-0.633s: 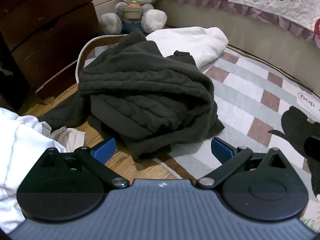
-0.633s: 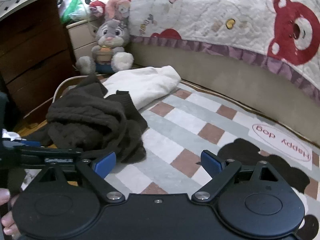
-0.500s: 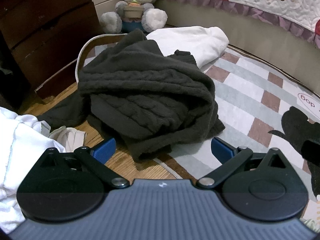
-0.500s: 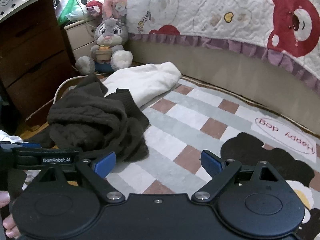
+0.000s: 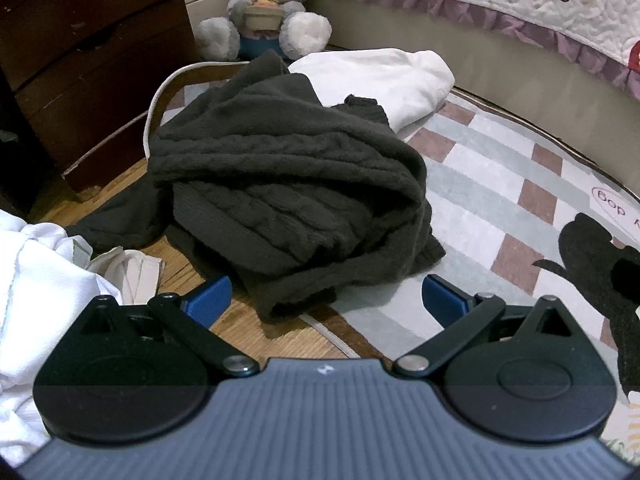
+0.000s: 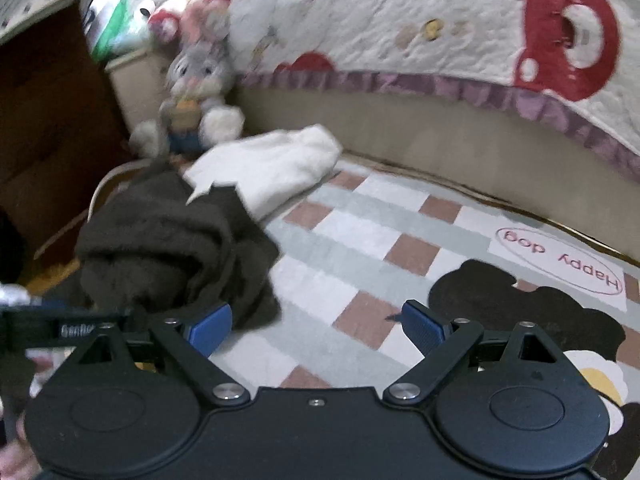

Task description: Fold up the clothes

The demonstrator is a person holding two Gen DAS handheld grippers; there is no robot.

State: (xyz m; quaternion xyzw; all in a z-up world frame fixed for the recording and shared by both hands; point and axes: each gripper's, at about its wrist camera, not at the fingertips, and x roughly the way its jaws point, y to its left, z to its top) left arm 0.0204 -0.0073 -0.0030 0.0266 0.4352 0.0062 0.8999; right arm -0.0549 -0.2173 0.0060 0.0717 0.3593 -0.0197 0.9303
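Observation:
A dark cable-knit sweater point(image 5: 280, 184) lies crumpled in a heap, half on the checked rug point(image 5: 492, 184) and half on the wooden floor. My left gripper point(image 5: 326, 300) stands open just in front of its near edge, nothing between the blue fingertips. In the right wrist view the same sweater point(image 6: 168, 248) sits ahead and to the left, and my right gripper point(image 6: 316, 326) is open over the rug point(image 6: 360, 256), empty. A white garment point(image 5: 384, 76) lies behind the sweater. More white cloth point(image 5: 44, 276) is piled at the left.
A grey plush rabbit point(image 5: 266, 8) sits against the wall beside a dark wooden dresser point(image 5: 80, 52). A bed with a bear-print quilt point(image 6: 440, 28) borders the rug's far side. The left gripper's body point(image 6: 60, 326) shows at the right view's left edge.
The right gripper has swung upward and to the right, blurring its view; the sweater now sits lower left in it. The left gripper has barely moved.

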